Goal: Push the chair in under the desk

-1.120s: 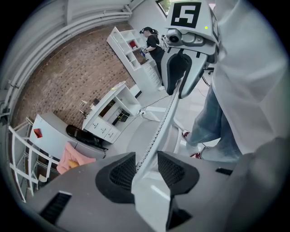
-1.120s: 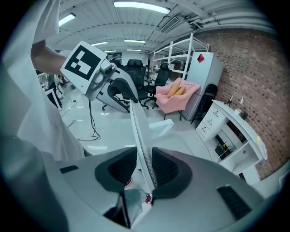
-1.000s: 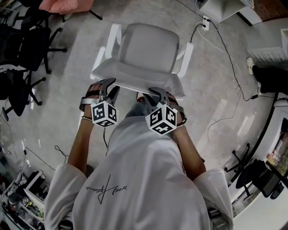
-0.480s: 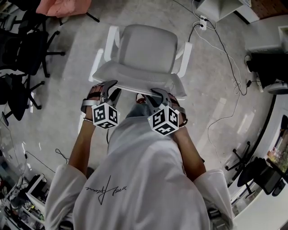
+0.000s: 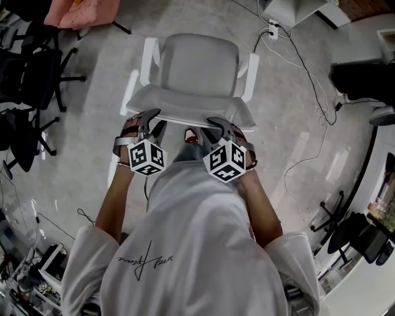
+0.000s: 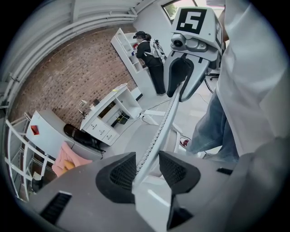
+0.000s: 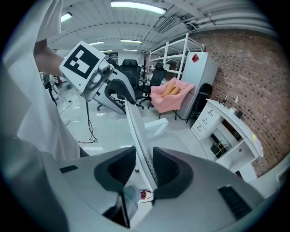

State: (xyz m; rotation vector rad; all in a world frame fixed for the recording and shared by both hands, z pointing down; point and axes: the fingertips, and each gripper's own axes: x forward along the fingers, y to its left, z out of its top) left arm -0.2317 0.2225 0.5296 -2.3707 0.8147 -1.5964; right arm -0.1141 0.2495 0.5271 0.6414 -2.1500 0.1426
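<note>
A white office chair stands in front of me on the grey floor, its seat facing away. Both grippers sit on the top edge of its backrest. My left gripper straddles the left part of the thin mesh edge; its jaws are opening, and a gap shows beside the right pad. My right gripper straddles the right part of the same edge; its jaws are opening too, with a gap at the left pad.
Black office chairs stand at the left, with a pink cloth beyond them. Cables trail over the floor at the right. A white desk with drawers stands by the brick wall. A person stands far off.
The chair has slid a little away from me, and both grippers have followed along its backrest edge.
</note>
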